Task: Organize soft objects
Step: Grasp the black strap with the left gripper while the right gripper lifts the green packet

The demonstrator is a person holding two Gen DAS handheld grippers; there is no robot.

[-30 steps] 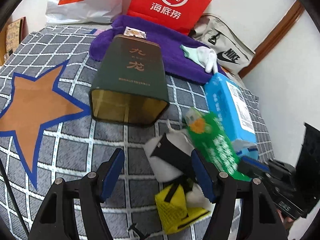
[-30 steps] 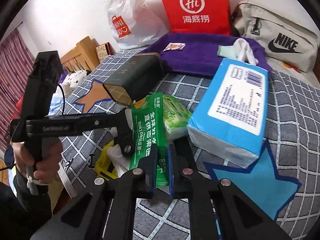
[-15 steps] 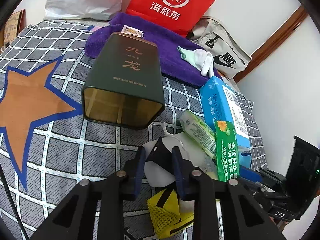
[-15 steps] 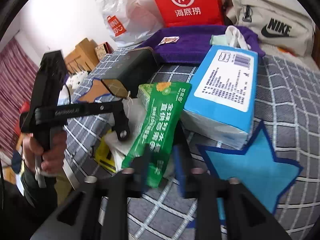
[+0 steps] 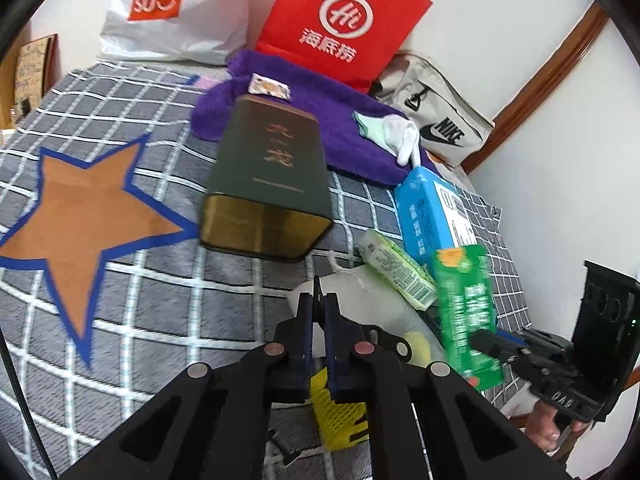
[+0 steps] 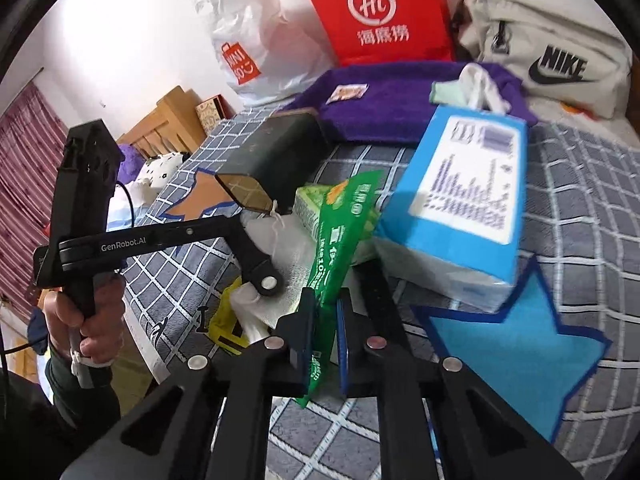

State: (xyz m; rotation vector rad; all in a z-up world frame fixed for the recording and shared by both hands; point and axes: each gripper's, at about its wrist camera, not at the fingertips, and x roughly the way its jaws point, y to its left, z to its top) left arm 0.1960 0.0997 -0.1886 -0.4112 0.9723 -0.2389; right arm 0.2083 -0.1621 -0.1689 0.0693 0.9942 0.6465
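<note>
The green sachet hangs off the bed's edge, pinched low in the right tongs. The left tongs are clamped on a white pouch's black flap. Both grips look thin; a tug could slip either loose.

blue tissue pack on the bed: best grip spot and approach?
Take the blue tissue pack across its narrow width at the near end, coming from above on the star side. It lies flat, that end is bare, and the green packet crowds its other flank. Soft wrap: probably pinch gently.
</note>
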